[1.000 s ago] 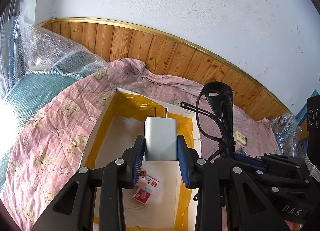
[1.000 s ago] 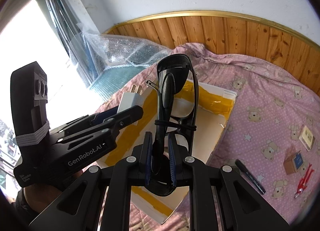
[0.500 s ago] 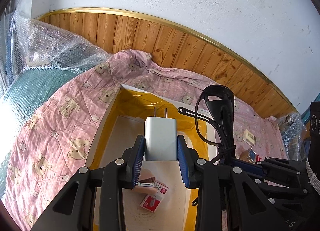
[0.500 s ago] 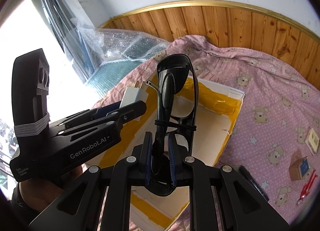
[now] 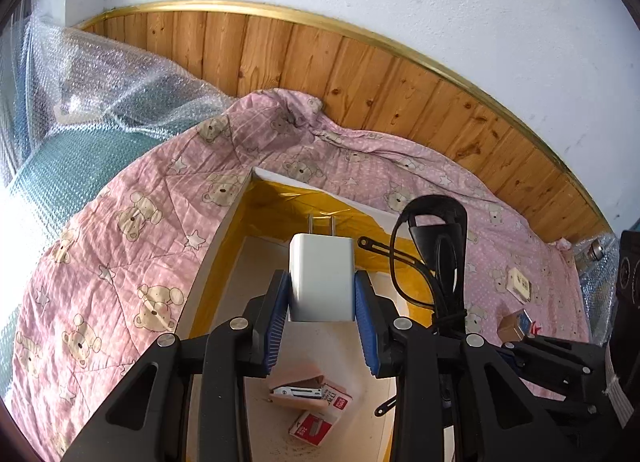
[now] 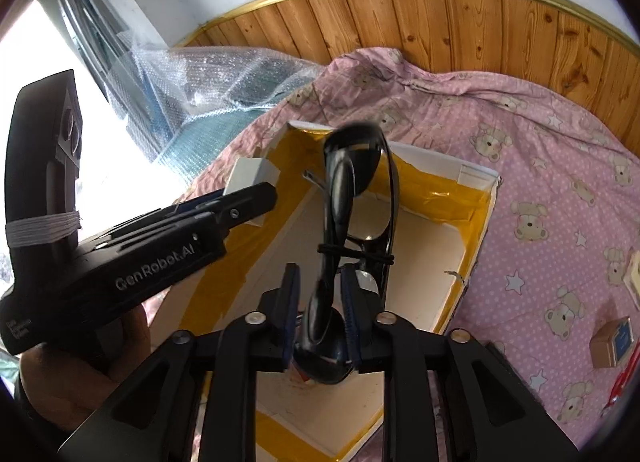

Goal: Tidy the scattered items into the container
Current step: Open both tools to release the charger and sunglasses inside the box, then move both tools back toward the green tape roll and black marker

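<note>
Bubble wrap [image 5: 100, 102]: far left, crumpled against the wood-panelled wall [image 5: 360, 74], over something teal.
Quilt [image 5: 120, 242]: pink with bear and star print, spread under everything.
Container [image 5: 224, 246]: open white box with yellow tape lining its walls, lying on the quilt; its near part runs under both grippers.
Left gripper [image 5: 322, 326]: clenched on the white charger [image 5: 322, 274], blue pads pressing its two sides, prongs pointing far, held above the box interior. In the right wrist view the same gripper [image 6: 240, 202] shows at the left, a hand [image 6: 80, 362] wrapped round its body, with the charger [image 6: 250, 174] over the box's left wall.
Stapler [image 5: 298, 390]: pinkish, lying on the box floor near the left gripper's fingers.
Staple box [image 5: 316, 422]: red and white, touching the stapler on its near side, also on the box floor.
Right gripper [image 6: 320, 318]: its blue pads sit on either side of the black sunglasses [image 6: 352, 198], which are folded, tied round with a thin black band and stand up over the box; whether the pads press the glasses cannot be told, since the frame is blurred. In the left wrist view the sunglasses [image 5: 436, 246] stand just right of the charger.
Small brown box [image 6: 612, 342]: on the quilt, right of the container, well apart from it.
Red item [image 6: 624, 378]: near the small brown box, at the picture's right edge, too cut off to tell what it is.
Beige square piece [image 5: 518, 282]: on the quilt, farther off than the small brown box.
</note>
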Available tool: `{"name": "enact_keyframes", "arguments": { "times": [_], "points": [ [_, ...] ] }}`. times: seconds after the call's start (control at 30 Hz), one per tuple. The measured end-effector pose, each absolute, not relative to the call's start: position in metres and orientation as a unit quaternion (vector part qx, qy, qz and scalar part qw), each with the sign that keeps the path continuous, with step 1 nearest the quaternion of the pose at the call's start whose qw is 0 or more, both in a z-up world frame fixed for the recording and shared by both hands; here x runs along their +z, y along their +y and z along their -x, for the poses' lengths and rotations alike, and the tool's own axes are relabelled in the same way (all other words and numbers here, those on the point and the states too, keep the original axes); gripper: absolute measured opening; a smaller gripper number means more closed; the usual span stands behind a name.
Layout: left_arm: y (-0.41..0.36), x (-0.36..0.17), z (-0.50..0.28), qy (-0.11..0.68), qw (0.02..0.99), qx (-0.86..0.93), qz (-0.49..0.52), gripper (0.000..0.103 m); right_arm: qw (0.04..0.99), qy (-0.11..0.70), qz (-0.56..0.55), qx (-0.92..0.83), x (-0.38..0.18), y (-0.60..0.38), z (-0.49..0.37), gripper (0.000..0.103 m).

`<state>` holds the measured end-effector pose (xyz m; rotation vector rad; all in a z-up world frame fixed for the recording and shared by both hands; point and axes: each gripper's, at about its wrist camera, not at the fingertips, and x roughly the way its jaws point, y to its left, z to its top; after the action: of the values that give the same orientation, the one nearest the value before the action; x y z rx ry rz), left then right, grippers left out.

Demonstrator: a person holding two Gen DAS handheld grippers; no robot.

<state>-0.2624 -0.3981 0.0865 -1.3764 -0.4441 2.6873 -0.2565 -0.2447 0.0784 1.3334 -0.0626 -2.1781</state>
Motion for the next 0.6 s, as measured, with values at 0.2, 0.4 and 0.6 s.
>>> {"name": "enact_keyframes", "arguments": {
  "times": [0.2,0.4,0.6],
  "points": [
    [-0.412,0.092,0.251,-0.150,0.049,0.884,0.441,0.034,0.283,-0.028,-0.503,-0.816,0.076,-0.233,0.248,0.034],
    [-0.420,0.109,0.231,-0.151,0.049,0.887,0.433,0.034,0.291,-0.037,-0.501,-0.814,0.089,-0.229,0.230,0.034],
    [-0.428,0.122,0.206,-0.165,0.046,0.887,0.428,0.034,0.299,-0.047,-0.502,-0.810,0.097,-0.224,0.204,0.034]
  ]
}}
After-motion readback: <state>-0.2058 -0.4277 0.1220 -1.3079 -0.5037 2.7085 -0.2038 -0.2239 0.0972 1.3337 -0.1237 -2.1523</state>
